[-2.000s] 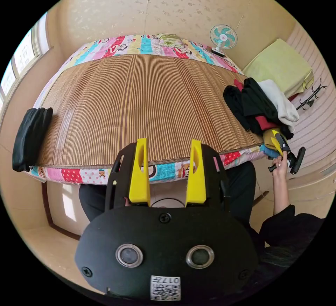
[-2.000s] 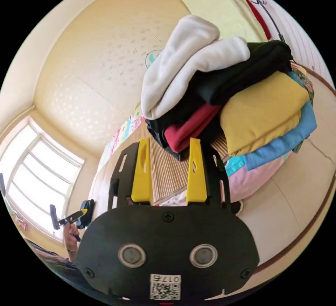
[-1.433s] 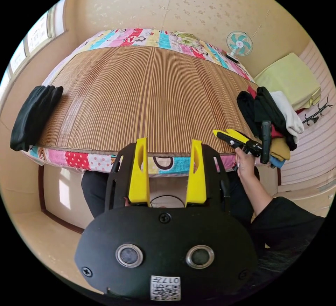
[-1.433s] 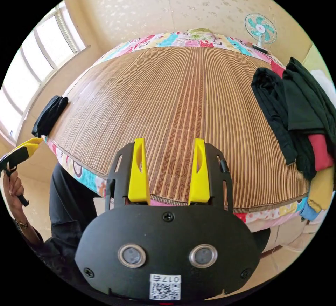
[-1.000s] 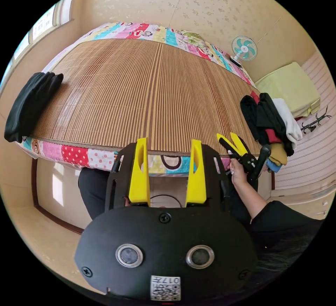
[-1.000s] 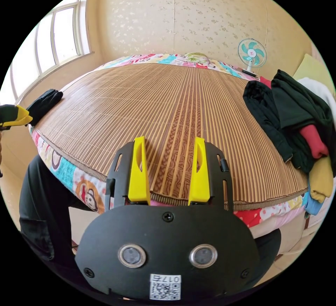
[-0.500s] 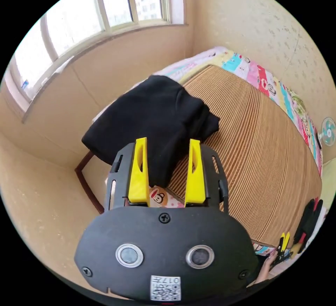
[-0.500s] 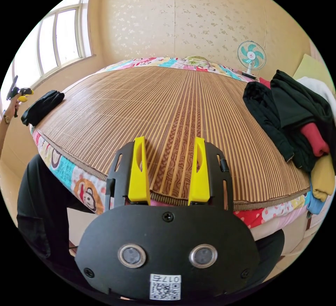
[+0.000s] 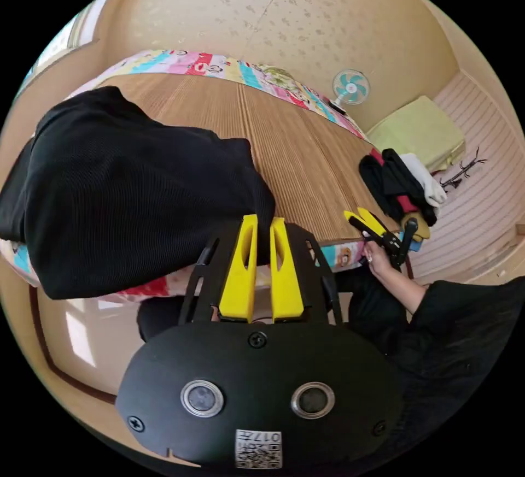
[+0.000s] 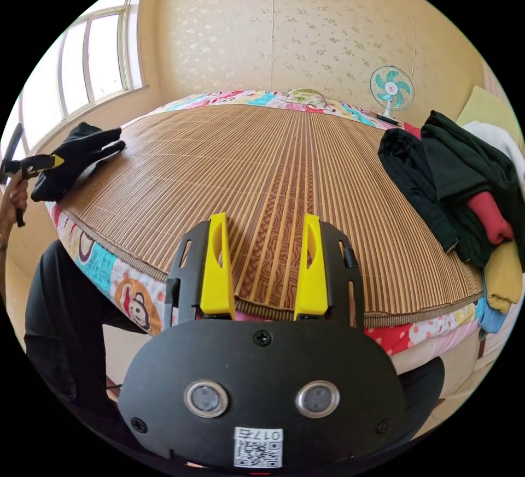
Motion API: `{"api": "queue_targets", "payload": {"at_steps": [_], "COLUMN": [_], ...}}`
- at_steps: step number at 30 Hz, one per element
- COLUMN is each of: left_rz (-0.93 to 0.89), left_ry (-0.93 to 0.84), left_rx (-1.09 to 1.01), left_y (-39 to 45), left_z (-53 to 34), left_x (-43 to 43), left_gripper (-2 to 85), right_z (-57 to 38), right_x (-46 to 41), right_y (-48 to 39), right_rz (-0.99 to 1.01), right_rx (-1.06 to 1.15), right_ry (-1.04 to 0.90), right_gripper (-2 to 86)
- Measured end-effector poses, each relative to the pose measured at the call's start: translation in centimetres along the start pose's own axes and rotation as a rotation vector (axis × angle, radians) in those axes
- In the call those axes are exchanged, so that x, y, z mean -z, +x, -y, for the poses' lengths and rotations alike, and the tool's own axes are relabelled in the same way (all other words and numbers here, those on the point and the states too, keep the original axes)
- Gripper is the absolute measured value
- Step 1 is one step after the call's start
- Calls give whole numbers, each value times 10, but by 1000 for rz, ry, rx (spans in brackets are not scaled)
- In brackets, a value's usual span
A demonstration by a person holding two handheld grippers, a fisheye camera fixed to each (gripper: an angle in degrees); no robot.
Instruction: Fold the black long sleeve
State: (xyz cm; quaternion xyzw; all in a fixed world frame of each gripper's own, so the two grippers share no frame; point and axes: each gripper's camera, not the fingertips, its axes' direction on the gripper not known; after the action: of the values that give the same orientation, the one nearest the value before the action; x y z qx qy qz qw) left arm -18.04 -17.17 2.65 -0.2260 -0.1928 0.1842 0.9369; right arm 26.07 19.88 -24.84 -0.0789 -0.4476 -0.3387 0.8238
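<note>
My left gripper (image 9: 261, 225), jaws nearly closed on the black long sleeve (image 9: 126, 193) at frame centre, has fetched it; next, spreading it flat on the mat (image 10: 284, 171) calls for my right gripper (image 10: 264, 225), jaws wide and empty.

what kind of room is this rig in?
Most likely a bedroom in a home: a bed with a cartoon-print sheet under a bamboo mat, a pile of clothes on it, a small fan by the wallpapered wall, and a window.

Black long sleeve (image 9: 126, 198), brown striped mat (image 10: 284, 171)
</note>
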Motion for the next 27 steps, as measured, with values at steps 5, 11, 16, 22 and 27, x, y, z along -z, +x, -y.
{"api": "queue_targets", "payload": {"at_steps": [5, 11, 16, 22, 27], "left_rz": [-187, -55, -11, 283, -73], "left_ry": [-137, -44, -84, -309, -76], "left_rx": [-27, -148, -119, -63, -36], "left_y": [61, 103, 134, 141, 105], "left_z": [-72, -19, 57, 43, -20], "left_x": [-27, 20, -22, -154, -41], "left_gripper": [65, 120, 141, 122, 42], "right_z": [-4, -9, -14, -27, -44], "right_x": [3, 9, 16, 31, 50], "right_y": [4, 11, 22, 37, 62], "right_rz": [1, -1, 5, 27, 105], "right_rx": [-7, -7, -12, -20, -35], "right_ry": [5, 10, 9, 24, 59], "right_gripper": [182, 181, 181, 178, 162]}}
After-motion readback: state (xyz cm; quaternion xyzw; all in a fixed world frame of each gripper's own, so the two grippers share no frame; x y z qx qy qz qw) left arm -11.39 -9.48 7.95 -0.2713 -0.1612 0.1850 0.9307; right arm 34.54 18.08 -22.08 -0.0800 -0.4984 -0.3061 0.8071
